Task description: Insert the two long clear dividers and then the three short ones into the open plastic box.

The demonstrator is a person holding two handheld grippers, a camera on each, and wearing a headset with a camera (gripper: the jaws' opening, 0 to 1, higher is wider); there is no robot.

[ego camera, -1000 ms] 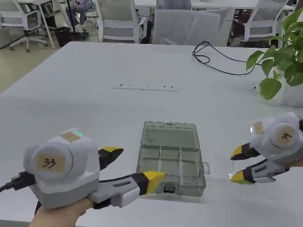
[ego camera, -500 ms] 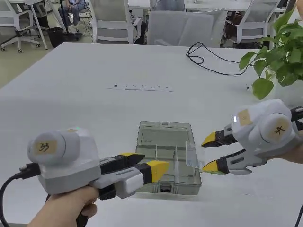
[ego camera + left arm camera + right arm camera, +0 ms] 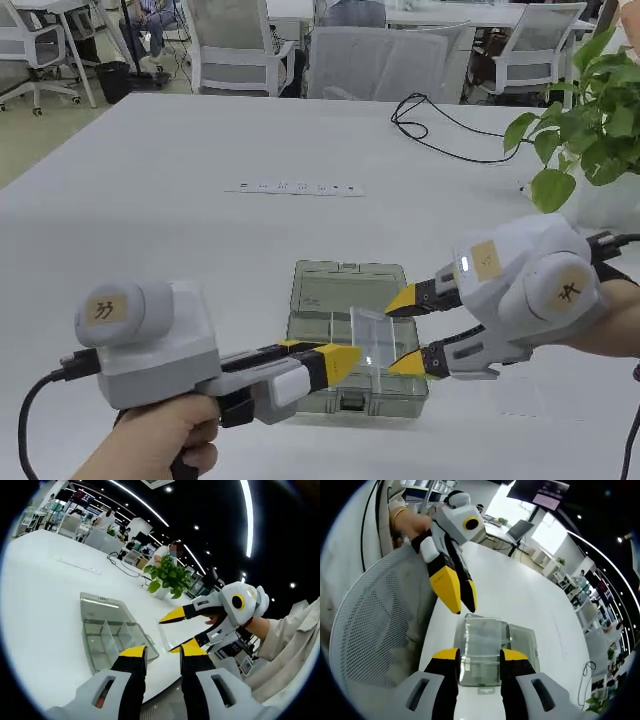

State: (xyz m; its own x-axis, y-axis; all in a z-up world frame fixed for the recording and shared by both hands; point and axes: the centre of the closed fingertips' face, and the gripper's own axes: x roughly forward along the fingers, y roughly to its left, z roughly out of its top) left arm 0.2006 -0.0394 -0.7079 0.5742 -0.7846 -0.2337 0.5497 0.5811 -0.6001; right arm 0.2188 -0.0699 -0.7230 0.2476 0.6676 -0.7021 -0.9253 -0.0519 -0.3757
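Note:
The open grey-tinted plastic box (image 3: 345, 290) lies on the white table, lid flat behind the base, with clear dividers standing inside. My right gripper (image 3: 407, 332) hovers over the box's right side, shut on a clear divider (image 3: 372, 335) held across its width between the yellow tips. In the right gripper view the divider (image 3: 480, 632) spans the jaws above the box (image 3: 520, 640). My left gripper (image 3: 322, 355) hangs over the box's front edge, open, nothing between its fingers. In the left gripper view the box (image 3: 107, 630) lies ahead, and the right gripper (image 3: 167, 636) comes in from the right.
A potted plant (image 3: 585, 130) stands at the table's right edge, with a black cable (image 3: 440, 125) lying beyond it. A thin white strip (image 3: 295, 187) lies mid-table behind the box. Office chairs (image 3: 385, 60) line the far edge. A mesh chair back (image 3: 365, 630) is near the person.
My right gripper has carried the clear divider up from the table at the right to above the box. My left gripper has swung in toward the box's front, jaws looking closer together.

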